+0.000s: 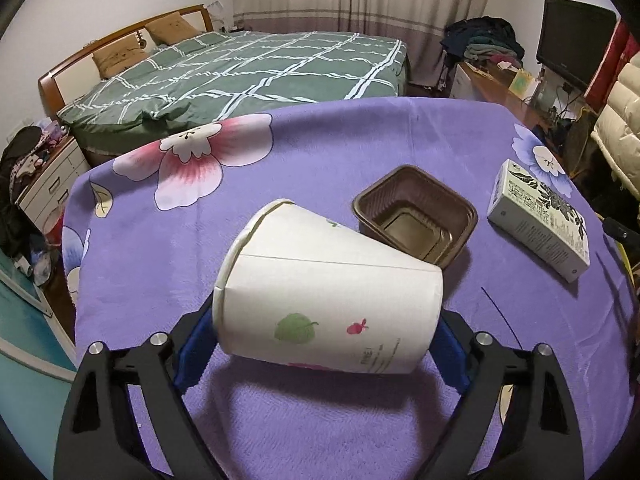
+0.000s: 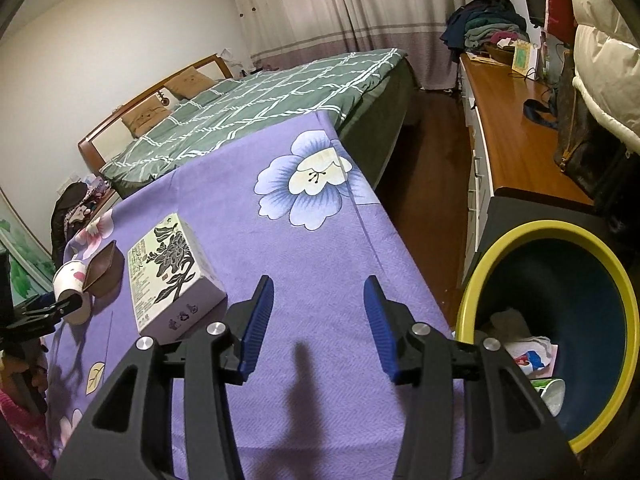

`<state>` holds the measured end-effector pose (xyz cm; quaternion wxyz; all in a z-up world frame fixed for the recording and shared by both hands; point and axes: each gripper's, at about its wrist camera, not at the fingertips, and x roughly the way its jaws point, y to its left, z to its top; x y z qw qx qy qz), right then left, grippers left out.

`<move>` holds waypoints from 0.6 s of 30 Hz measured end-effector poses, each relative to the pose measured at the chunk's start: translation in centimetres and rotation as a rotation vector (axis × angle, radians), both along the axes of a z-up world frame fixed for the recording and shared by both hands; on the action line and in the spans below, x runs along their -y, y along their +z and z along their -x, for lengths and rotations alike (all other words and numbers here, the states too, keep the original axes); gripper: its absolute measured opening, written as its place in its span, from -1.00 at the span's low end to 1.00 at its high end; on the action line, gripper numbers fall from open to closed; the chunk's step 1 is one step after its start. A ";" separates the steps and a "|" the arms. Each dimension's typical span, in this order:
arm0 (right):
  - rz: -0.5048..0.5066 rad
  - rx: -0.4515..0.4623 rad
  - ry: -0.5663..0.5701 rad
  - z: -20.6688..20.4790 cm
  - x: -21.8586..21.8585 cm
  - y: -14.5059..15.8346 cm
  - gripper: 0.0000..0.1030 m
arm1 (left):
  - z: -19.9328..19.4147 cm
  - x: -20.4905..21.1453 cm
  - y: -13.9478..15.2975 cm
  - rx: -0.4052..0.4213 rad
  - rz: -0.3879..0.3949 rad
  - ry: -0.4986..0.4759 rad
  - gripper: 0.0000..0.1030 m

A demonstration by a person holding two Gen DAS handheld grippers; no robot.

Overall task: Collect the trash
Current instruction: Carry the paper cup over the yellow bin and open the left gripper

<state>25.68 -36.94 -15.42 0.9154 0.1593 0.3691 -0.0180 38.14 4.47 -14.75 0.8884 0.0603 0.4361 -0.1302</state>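
A white paper cup (image 1: 320, 300), printed with a green leaf and a small red mark, is seen lying on its side on the purple flowered tablecloth (image 1: 360, 140), its mouth turned left and its base right. The left gripper (image 1: 324, 344) is set around the cup, with one blue pad at the rim end and the other at the base end; both pads appear to be pressed against the cup, so it is taken as grasped. Just behind the cup's base a brown plastic tray (image 1: 416, 212) is placed upright and empty, touching or nearly touching the cup. Further right a white box (image 1: 540, 220) with dark floral print is laid flat, apart from the tray.

In the right wrist view the right gripper (image 2: 318, 328) is held over bare cloth near the table's right edge, its blue fingers (image 2: 256, 320) parted with nothing between them. The same box (image 2: 172, 276) is seen to its left. Beside the table a round bin (image 2: 480, 280) with a yellow rim and dark blue inside is tilted toward the camera; crumpled paper and wrappers (image 2: 524, 352) are gathered in it. A bed with a green checked cover (image 2: 260, 100) is seen behind
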 end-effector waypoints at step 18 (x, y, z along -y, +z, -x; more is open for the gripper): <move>0.038 0.039 -0.004 3.1 1.4 2.2 -0.13 | 7.1 5.8 5.4 0.069 0.006 -0.072 0.66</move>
